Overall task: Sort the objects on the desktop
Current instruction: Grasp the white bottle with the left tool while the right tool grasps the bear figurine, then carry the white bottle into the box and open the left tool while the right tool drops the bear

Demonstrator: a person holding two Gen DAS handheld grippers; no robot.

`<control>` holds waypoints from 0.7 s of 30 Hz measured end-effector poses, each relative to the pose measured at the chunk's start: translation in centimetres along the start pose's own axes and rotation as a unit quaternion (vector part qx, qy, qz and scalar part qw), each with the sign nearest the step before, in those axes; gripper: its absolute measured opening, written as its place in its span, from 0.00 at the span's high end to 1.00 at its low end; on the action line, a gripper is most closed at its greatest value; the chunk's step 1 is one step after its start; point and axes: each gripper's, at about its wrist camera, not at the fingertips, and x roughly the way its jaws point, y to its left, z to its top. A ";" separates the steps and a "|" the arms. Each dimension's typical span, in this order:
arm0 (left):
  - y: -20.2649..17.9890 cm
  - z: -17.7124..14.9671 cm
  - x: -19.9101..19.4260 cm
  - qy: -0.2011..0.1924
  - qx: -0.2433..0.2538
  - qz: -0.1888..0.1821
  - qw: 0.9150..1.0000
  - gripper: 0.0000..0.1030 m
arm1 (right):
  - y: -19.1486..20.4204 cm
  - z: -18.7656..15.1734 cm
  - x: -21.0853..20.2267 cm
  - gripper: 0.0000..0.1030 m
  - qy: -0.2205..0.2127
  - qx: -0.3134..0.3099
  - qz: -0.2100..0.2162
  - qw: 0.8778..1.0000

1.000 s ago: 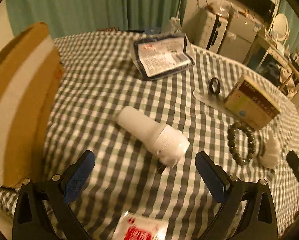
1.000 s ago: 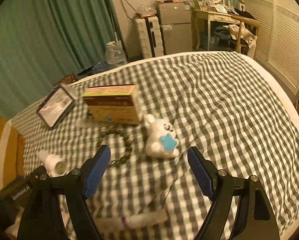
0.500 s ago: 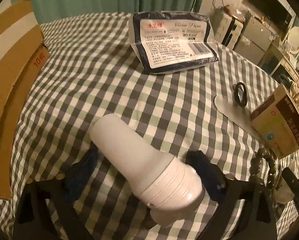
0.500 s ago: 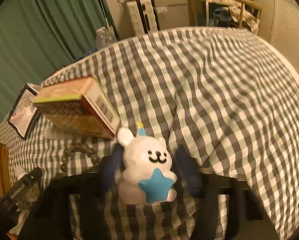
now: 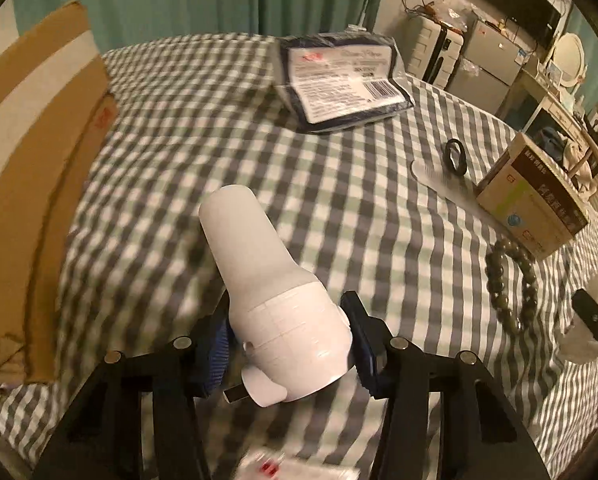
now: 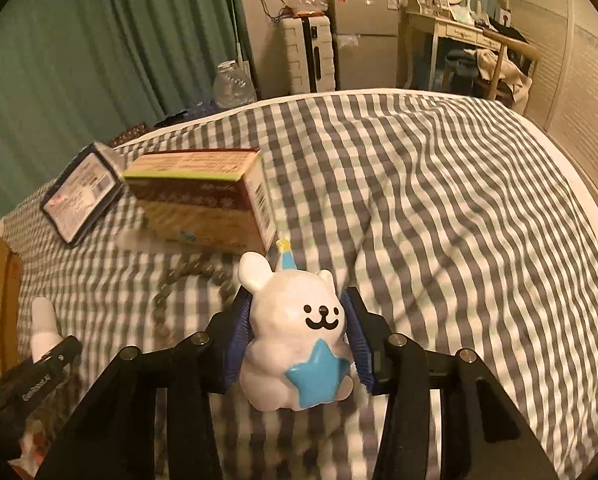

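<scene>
My left gripper [image 5: 287, 344] is shut on a white bottle [image 5: 267, 292], gripping its wide lower end; the narrow end points away over the checked cloth. My right gripper [image 6: 297, 334] is shut on a white bear figurine [image 6: 295, 328] that holds a blue star, with both blue pads pressed on its sides. The bottle and left gripper also show at the lower left of the right wrist view [image 6: 43, 324].
A brown carton [image 6: 203, 204] [image 5: 535, 196], a bead bracelet [image 5: 511, 280] [image 6: 191, 280], a dark tissue pack [image 5: 343, 80] [image 6: 79, 192], a black ring [image 5: 455, 152] on a clear sheet, and a cardboard box [image 5: 31, 168] at the left lie around the checked table. A red-and-white packet [image 5: 283, 468] lies near me.
Both grippers moved forward from open positions and closed: the left on the white bottle, the right on the bear figurine. Both objects now appear lifted slightly.
</scene>
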 end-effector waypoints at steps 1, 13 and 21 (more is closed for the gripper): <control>0.3 -0.2 -0.5 -0.002 -0.002 -0.002 1.000 0.48 | 0.4 -0.2 -1.1 0.57 -0.007 -0.004 0.002 1.000; 3.9 1.4 -11.0 -0.090 0.001 -0.055 0.994 0.48 | 9.0 -2.4 -12.6 0.57 -0.066 -0.086 0.032 0.994; 9.4 4.6 -20.5 -0.187 0.025 -0.078 0.979 0.48 | 16.6 -2.8 -19.9 0.57 -0.129 -0.139 0.042 0.981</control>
